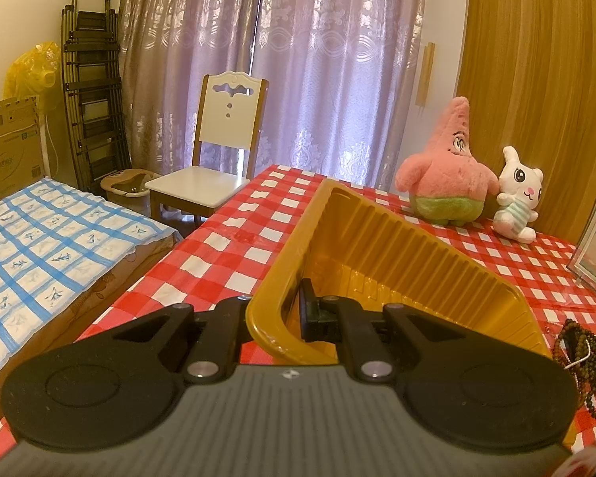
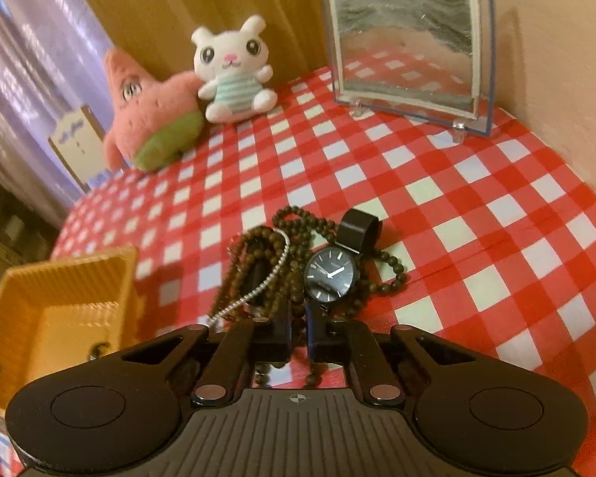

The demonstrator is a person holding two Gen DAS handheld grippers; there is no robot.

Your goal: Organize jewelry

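- Red-and-white checked tablecloth (image 2: 476, 183) covers the table you are working on; lilac patterned curtains (image 1: 298, 59) and a white wooden chair (image 1: 222, 147) stand behind it, with a blue-and-white checked bed cover (image 1: 59, 246) off to the left.
- Count of soft toys: two, a pink star-shaped plush (image 2: 151, 119) and a white rabbit plush in a striped shirt (image 2: 234, 75), touching each other at the far edge.
- One clear-framed sand picture (image 2: 409, 47) stands upright near the wall.
- One ribbed yellow plastic tray (image 1: 377, 246) sits on the cloth; no jewelry shows in the part of it you can see.
- Jewelry lies in one tangled heap: a black-faced wristwatch with a black strap (image 2: 331, 274), one thin silver chain (image 2: 270, 274), and brown wooden bead strands (image 2: 294, 218) whose number I cannot tell.
- Your left gripper (image 1: 272, 314) is clamped on the tray's near wall, one finger inside and one outside.
- Your right gripper (image 2: 298, 332) sits right at the near edge of the heap, jaws narrowed to a slim gap with a bead strand running between them; whether they actually pinch it I cannot tell.
- Only the right wrist view shows the watch face and the chain; the left wrist view catches just the beads (image 1: 580, 357) at its right edge, beside the tray.
- Only the left wrist view shows the tray's full length and the grip on its wall.
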